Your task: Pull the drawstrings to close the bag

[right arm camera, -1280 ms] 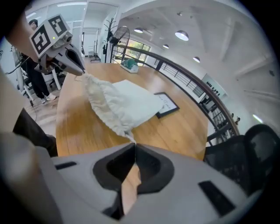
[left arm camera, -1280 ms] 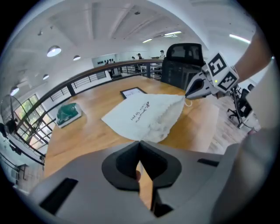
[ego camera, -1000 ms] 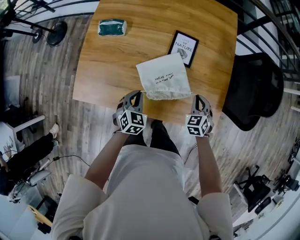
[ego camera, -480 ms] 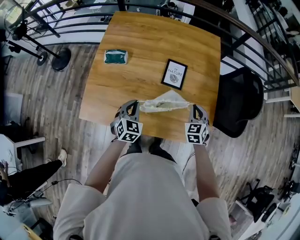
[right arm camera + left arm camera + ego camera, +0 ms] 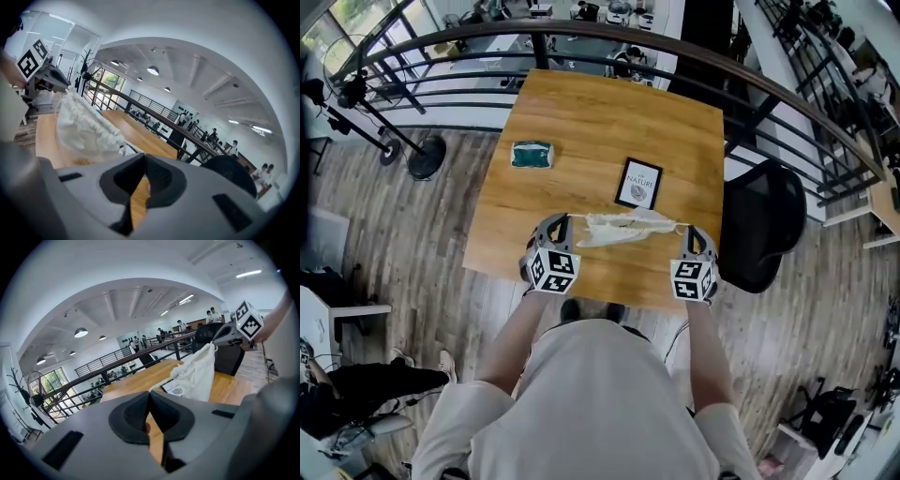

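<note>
The bag [image 5: 617,228] hung in the air above the near edge of the bench [image 5: 581,112], stretched sideways between the two grippers, its mouth gathered into a tight ruffle. The left gripper [image 5: 564,218] was at the bag's left end. Its fingers [image 5: 129,418] were pressed together at the tips, and that end of the bag ran straight into them. The right gripper [image 5: 691,231] was a little way off the bag's right end, with a thin drawstring [image 5: 680,224] pulled taut across the gap. Its fingers [image 5: 166,183] were likewise together, clamped on the string. The white cloth sagged below the gathered top. On the bench beyond the bag lay a framed card [image 5: 638,183], and further left a green pack [image 5: 532,155]. A black chair [image 5: 761,225] stood at the bench's right side.
</note>
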A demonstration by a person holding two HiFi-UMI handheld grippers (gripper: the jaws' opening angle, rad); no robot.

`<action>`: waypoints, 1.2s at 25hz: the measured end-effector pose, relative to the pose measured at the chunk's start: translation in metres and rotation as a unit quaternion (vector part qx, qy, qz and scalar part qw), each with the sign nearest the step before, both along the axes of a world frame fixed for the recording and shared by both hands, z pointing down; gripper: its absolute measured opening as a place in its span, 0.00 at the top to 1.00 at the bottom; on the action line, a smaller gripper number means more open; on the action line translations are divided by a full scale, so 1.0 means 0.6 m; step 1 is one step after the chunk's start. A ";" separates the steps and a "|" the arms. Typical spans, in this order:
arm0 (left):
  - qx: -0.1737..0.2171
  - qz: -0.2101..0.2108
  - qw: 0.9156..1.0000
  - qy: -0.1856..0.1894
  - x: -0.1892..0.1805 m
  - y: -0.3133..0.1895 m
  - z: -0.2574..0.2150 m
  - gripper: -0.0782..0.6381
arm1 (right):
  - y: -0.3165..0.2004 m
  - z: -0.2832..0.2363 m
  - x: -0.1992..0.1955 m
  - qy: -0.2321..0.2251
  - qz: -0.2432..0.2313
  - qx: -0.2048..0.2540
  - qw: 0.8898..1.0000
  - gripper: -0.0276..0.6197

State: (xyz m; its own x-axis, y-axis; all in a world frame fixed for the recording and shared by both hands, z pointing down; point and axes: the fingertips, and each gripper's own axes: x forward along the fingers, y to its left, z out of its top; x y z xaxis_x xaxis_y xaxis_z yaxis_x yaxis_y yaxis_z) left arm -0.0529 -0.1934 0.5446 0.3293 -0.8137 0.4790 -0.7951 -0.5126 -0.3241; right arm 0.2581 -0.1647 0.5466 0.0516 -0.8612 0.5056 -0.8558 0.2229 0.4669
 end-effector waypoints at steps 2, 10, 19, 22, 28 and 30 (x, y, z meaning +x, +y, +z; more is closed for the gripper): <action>0.008 -0.005 1.000 -0.002 -0.001 -0.010 -0.012 0.90 | -0.004 -0.006 0.014 0.000 0.008 0.004 1.000 0.94; 0.028 -0.035 0.999 -0.001 -0.032 -0.040 -0.036 0.90 | -0.013 -0.021 0.049 0.018 0.030 0.015 0.999 0.94; 0.041 -0.056 0.998 -0.001 -0.061 -0.045 -0.052 0.90 | -0.006 -0.031 0.081 0.032 0.054 0.019 0.998 0.94; 0.043 -0.064 0.997 0.002 -0.071 -0.042 -0.055 0.90 | 0.002 -0.031 0.092 0.039 0.062 0.019 0.997 0.94; 0.053 -0.066 0.996 -0.006 -0.078 -0.034 -0.070 0.90 | 0.012 -0.042 0.117 0.059 0.074 0.023 0.995 0.94; 0.053 -0.070 0.996 -0.004 -0.084 -0.033 -0.071 0.90 | 0.014 -0.040 0.124 0.056 0.080 0.022 0.995 0.94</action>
